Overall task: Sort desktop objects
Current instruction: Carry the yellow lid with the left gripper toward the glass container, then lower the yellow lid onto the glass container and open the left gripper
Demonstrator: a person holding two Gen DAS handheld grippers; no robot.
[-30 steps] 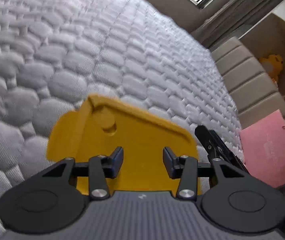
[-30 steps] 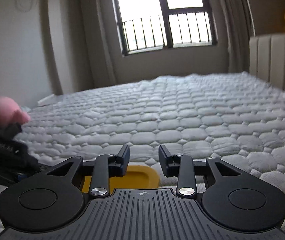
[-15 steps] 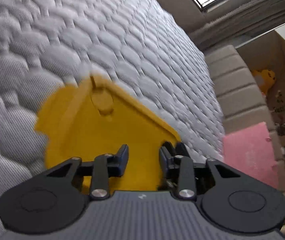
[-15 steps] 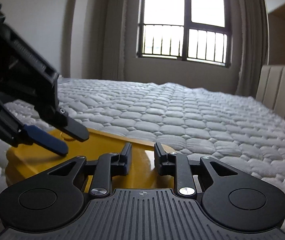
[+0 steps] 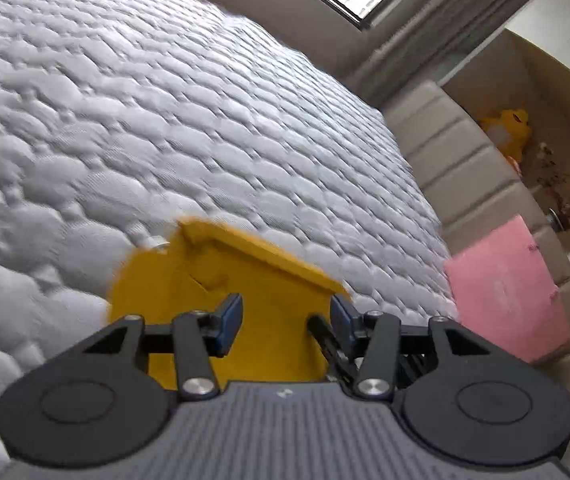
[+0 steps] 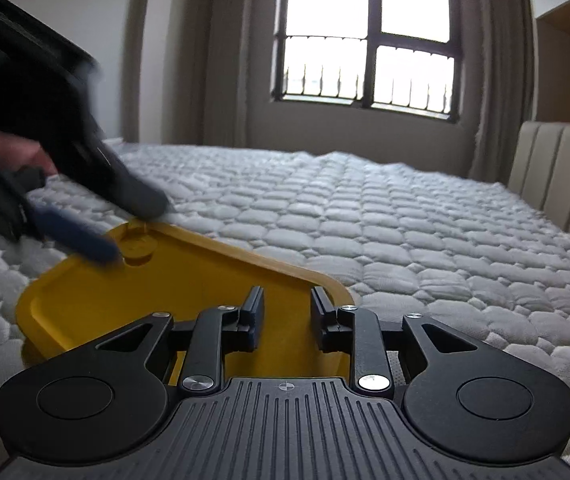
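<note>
Both grippers' jaws are opening, empty, over the yellow tray [image 6: 189, 280] on the mattress [image 6: 405, 220]; only the left wrist view shows a pink folder [image 5: 509, 288] beyond the tray.

A quilted white mattress [image 5: 189, 128] fills most of both views, its surface stitched in rounded, pebble-like cells. Along one side stands a beige padded headboard [image 5: 457, 168] with broad channelled panels. A pink flat sheet or folder [image 5: 505, 288] leans against the headboard's lower part. In an open wooden niche [image 5: 525, 92] beyond sits a yellow plush toy [image 5: 509, 128], with some dried flowers or small ornaments nearby, too small to make out. At the far wall, a dark-framed window [image 6: 369, 40] with railings shines bright, flanked by grey-brown curtains [image 6: 497, 68].
</note>
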